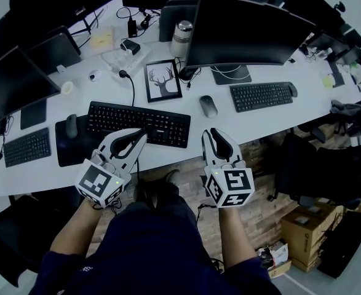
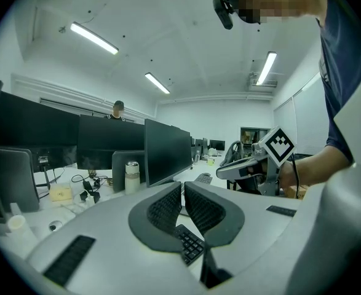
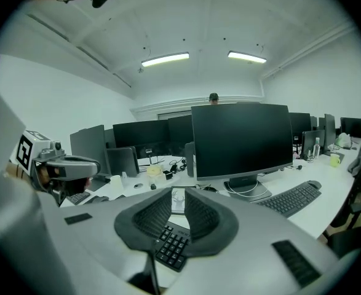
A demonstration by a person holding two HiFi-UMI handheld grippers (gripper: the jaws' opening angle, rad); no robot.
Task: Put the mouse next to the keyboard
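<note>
The left gripper (image 1: 142, 137) hung empty, jaws nearly together, over the near edge of the keyboard (image 1: 137, 123); the mouse (image 1: 208, 106) lay on the desk (image 1: 229, 123) off its right end, so the right gripper (image 1: 211, 133), empty and barely parted, likely needed opening wider before straddling it.

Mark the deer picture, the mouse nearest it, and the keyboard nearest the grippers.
deer picture (image 1: 163, 80), head view, on the deer print.
mouse (image 1: 208, 106), head view, top of its back.
keyboard (image 1: 138, 123), head view, middle keys.
</note>
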